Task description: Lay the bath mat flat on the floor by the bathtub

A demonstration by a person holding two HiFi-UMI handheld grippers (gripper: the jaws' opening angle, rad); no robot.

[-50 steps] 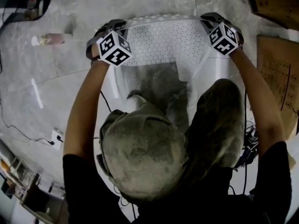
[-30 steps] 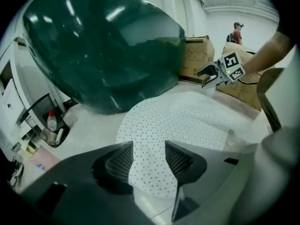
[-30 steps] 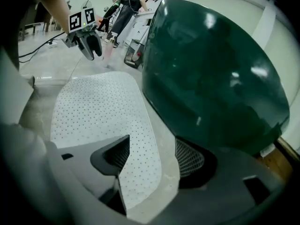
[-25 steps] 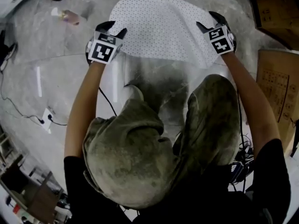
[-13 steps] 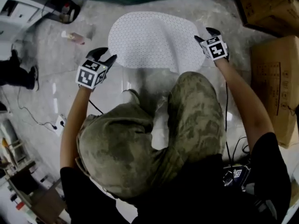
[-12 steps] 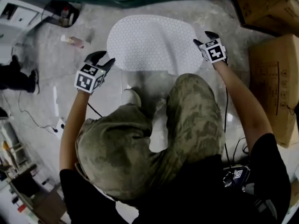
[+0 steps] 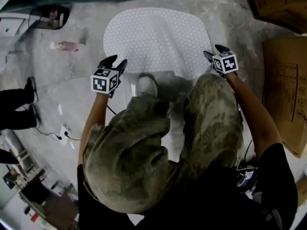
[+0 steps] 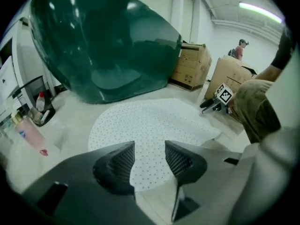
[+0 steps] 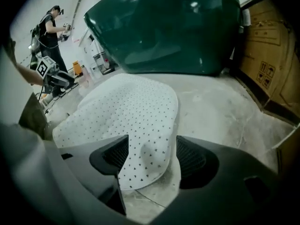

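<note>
- Our left gripper [image 8: 149,149] has its fingers [image 8: 117,165] spread and pinches nothing. Through the gap we see only the mat lying below and beyond.
- Our right gripper [image 9: 152,144] also has its fingers [image 9: 194,161] spread wide, and they press on nothing.
- The bath mat [image 7: 156,37] lies on the floor [image 7: 81,99] ahead of both pairs of fingertips. Its far edge is close to the dark green bathtub [image 8: 103,46].
- Its long axis runs across from one gripper to the other, along the tub's side, so each gripper stands at one near corner.
- On the left, the near corner begins just ahead of the fingertips, with bare floor under the roots of the fingers.
- On the right, the near corner reaches back in between the fingers, farther in than on the left, so we judge the right hand the nearer one.
- That right corner shows a small raised hump, while the rest of the mat looks flat.
- We judge the task almost done, with only the hump left to settle.
- The hump sits beneath and between the right fingers, so the move would be a short drop straight down, not a reach forward.
- A shoe [image 7: 146,85] stands by the mat's near edge, between the two grippers. We cannot tell whether it touches the mat.
</note>
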